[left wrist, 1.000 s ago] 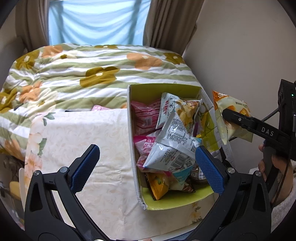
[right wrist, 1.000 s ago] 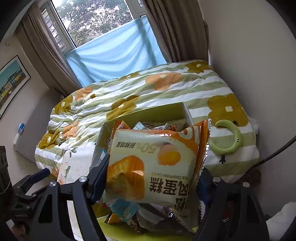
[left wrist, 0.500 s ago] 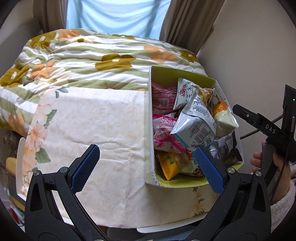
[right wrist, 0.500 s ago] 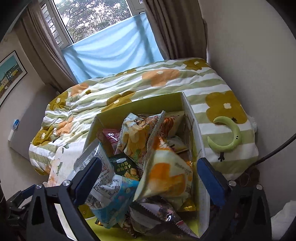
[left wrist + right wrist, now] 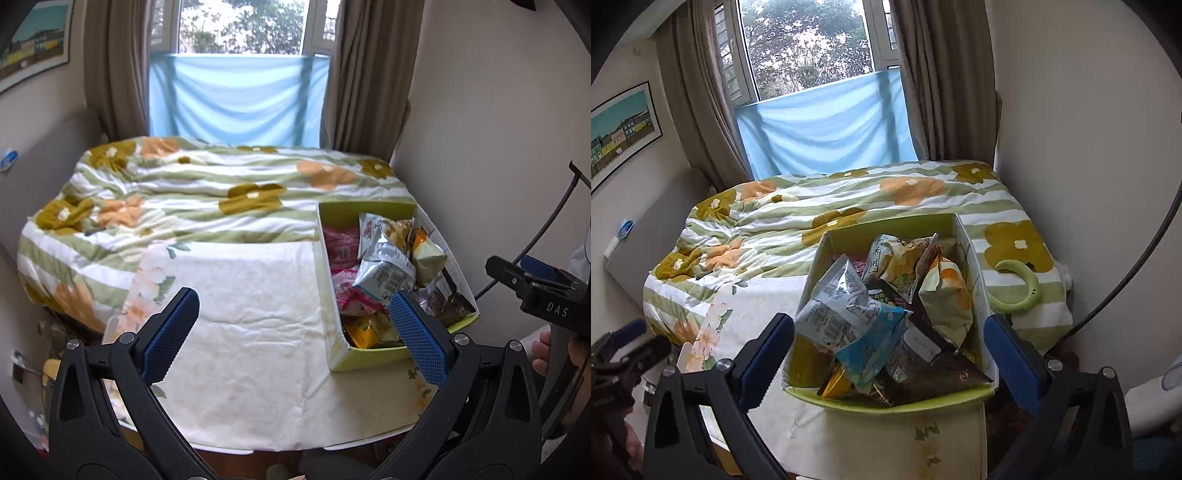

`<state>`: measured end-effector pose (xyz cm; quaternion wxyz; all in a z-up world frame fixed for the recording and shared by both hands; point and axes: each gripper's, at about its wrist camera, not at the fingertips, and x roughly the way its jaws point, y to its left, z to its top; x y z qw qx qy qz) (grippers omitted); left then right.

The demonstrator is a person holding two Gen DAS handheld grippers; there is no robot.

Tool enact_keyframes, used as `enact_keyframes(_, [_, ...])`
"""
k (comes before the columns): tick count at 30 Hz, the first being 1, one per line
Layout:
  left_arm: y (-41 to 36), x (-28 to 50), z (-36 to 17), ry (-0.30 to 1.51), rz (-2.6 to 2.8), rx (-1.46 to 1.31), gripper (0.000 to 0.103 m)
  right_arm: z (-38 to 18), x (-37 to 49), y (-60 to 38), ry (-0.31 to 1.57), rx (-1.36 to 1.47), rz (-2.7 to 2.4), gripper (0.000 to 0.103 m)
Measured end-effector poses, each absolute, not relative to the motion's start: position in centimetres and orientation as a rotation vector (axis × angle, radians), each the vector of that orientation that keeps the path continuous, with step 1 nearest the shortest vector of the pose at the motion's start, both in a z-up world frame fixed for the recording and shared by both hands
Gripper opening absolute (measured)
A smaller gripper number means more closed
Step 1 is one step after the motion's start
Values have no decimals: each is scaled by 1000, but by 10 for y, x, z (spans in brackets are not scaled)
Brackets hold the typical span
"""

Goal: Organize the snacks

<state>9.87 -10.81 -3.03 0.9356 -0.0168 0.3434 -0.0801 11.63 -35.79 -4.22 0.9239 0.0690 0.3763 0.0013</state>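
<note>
Green box (image 5: 886, 402), open-topped, at 5 o'clock on a pale cloth (image 5: 240, 314), heaped with snack packets above its rim. Silver-grey packet (image 5: 836, 299) tilted at 9 o'clock of the heap, blue-and-white one (image 5: 871, 343) just beneath it. Yellow-green packet (image 5: 947, 299) upright at 3 o'clock. Floral packet (image 5: 901, 258) leaning at 12 o'clock. Dark packet (image 5: 934, 376) lying at 6 o'clock. Pink packets (image 5: 343, 247) along the left wall.

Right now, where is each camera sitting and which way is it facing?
Left wrist: on the left gripper, facing the table, bed and window; its open fingers show, and the right gripper in a hand.
Right wrist: on the right gripper, above the box; the left gripper shows.
Shared: box, snacks.
</note>
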Motion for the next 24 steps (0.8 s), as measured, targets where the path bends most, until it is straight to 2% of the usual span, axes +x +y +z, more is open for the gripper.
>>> enact_keyframes(6, [-85, 52, -2, 598, -133, 3, 102, -18, 56, -330, 682, 101, -11, 102])
enact_keyframes(12, [-75, 16, 0, 569, -157, 14, 102, -3, 13, -306, 623, 71, -26, 102])
enact_keyframes(24, [-74, -2, 0, 552, -148, 43, 102, -7, -5, -293, 589, 68, -57, 102])
